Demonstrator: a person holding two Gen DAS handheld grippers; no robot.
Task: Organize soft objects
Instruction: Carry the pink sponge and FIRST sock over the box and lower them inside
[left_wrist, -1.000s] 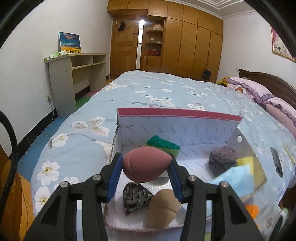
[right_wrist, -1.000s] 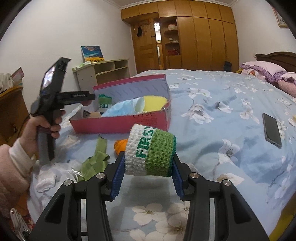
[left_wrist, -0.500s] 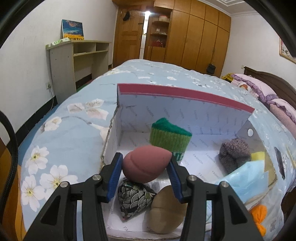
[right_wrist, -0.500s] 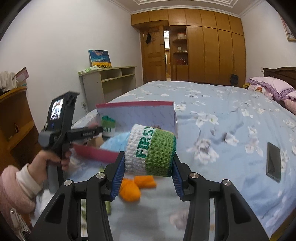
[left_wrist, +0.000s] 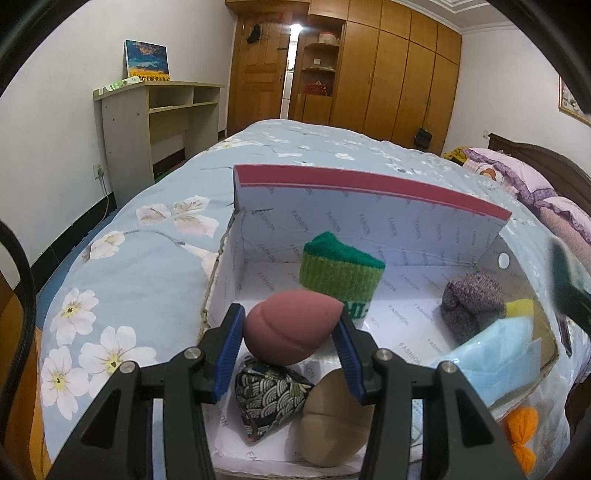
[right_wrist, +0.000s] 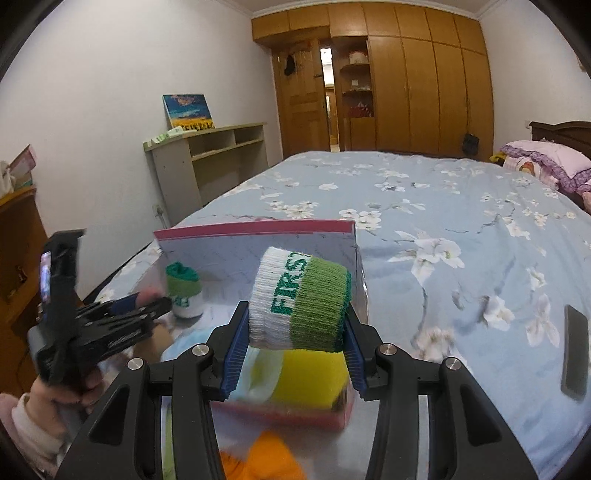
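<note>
Open box (left_wrist: 369, 218) on the bed (left_wrist: 155, 236), red rim, white printed lining, lid standing upright at the far side. Inside: a green knit cuff (left_wrist: 338, 275) upright near the back wall, a grey-purple knit bundle (left_wrist: 471, 304) toward the right, a pale blue cloth (left_wrist: 495, 354) and a bit of yellow sponge (left_wrist: 521, 308) at the right end, a dark wave-patterned pouch (left_wrist: 267, 393) and a tan egg-shaped sponge (left_wrist: 332, 421) side by side at the near edge.

My left gripper (left_wrist: 290, 345) is clamped on a pink egg-shaped sponge (left_wrist: 290, 328), held above the pouch, over the box's near left corner. The sponge is matte, pointed end to the right, one seam across it.

My right gripper (right_wrist: 293, 345) pinches a rolled sock (right_wrist: 299, 299), white and green, lettered "FIRST", held over the box's right end (right_wrist: 288, 415), above the yellow sponge (right_wrist: 308, 380).

Outside the box: an orange cloth (right_wrist: 266, 458) on the bed near its front wall, a phone (right_wrist: 574, 354) lying well off to the right. Right view is blurred low down.
</note>
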